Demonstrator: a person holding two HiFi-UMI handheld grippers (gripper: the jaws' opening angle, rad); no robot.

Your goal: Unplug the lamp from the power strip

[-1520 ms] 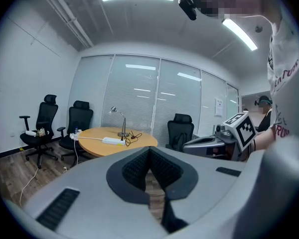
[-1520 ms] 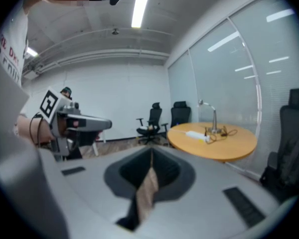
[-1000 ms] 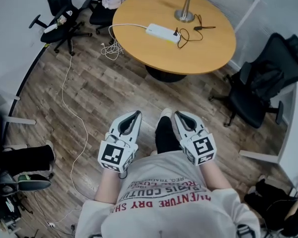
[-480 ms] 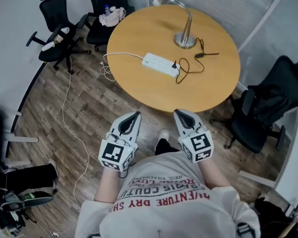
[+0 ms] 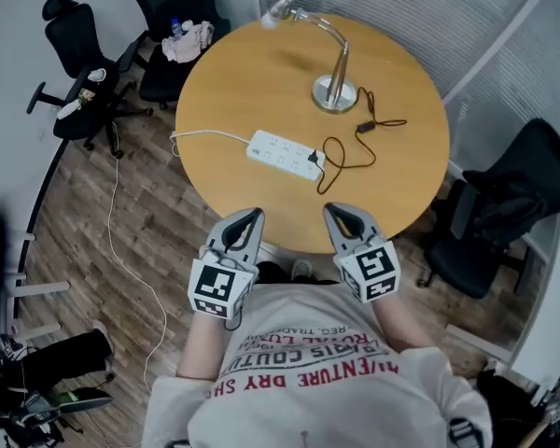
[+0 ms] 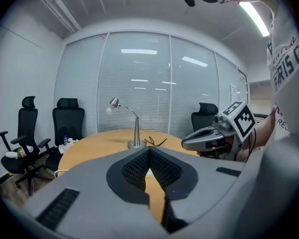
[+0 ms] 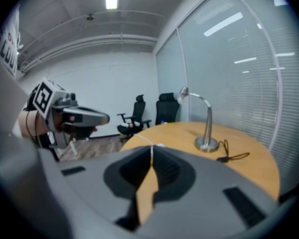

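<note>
On the round wooden table (image 5: 233, 91) stands a silver desk lamp (image 5: 335, 90), also seen as lamp (image 6: 135, 133) and lamp (image 7: 207, 128). Its black cord (image 5: 364, 129) loops to a black plug (image 5: 315, 160) seated in the right end of a white power strip (image 5: 283, 153). My left gripper (image 5: 256, 216) and right gripper (image 5: 329, 210) hover side by side at the table's near edge, short of the strip. Both are shut, with nothing between the pads in either gripper view: left gripper (image 6: 149, 151), right gripper (image 7: 152, 149).
Black office chairs stand at the far left (image 5: 75, 73), behind the table (image 5: 173, 12) with cloth and a bottle on the seat, and at the right (image 5: 504, 203). The strip's white cable (image 5: 121, 241) trails over the wooden floor. A glass wall with blinds (image 5: 504, 26) curves behind.
The person has walked up to the table; it has come from far ahead to just in front of the grippers. Both grippers stay shut and side by side.
</note>
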